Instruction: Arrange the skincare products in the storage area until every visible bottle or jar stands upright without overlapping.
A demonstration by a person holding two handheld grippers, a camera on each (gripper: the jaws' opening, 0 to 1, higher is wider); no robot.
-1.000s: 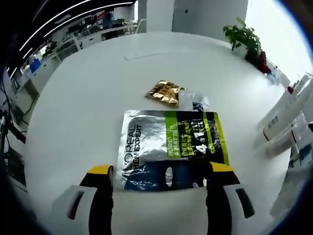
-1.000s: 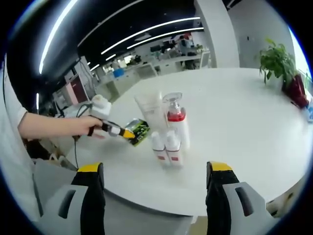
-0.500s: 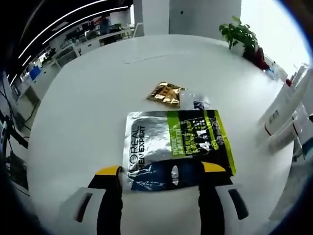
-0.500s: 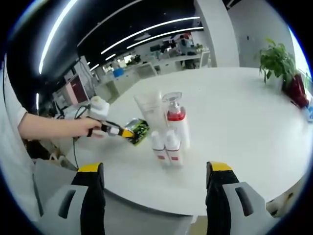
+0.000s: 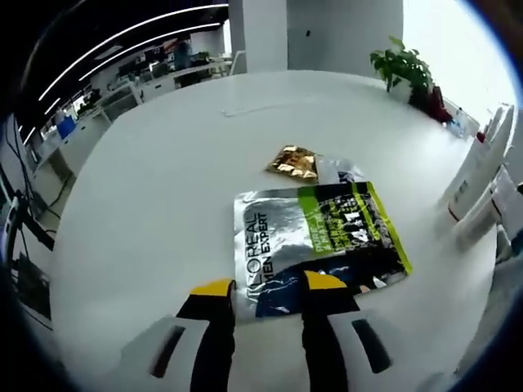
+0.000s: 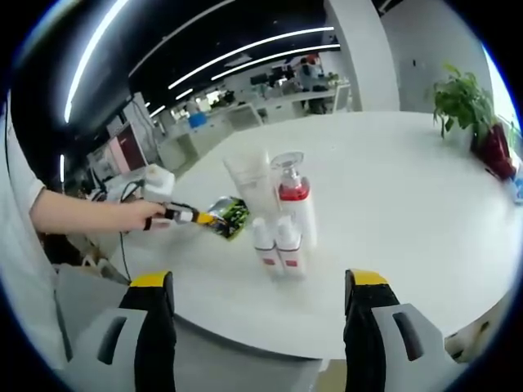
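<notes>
A silver, green and black L'Oreal Men Expert pouch (image 5: 323, 237) lies flat on the white round table (image 5: 163, 188). My left gripper (image 5: 268, 286) is open, its jaws drawn in around the pouch's near left corner. In the right gripper view that left gripper (image 6: 200, 217) touches the pouch (image 6: 230, 216), with a person's hand (image 6: 98, 214) behind it. A pump bottle with a red collar (image 6: 292, 208), a clear tube (image 6: 249, 184) and two small white bottles (image 6: 276, 245) stand upright together. My right gripper (image 6: 260, 282) hangs open at the table's near edge, well short of them.
A gold sachet (image 5: 294, 161) and a small clear sachet (image 5: 343, 171) lie just beyond the pouch. White tubes (image 5: 478, 175) stand at the right. A potted plant (image 5: 404, 69) sits at the far edge. Office desks fill the background.
My left gripper's jaws have drawn closer together around the pouch's near edge, and its view has shifted left. The right gripper has not moved.
</notes>
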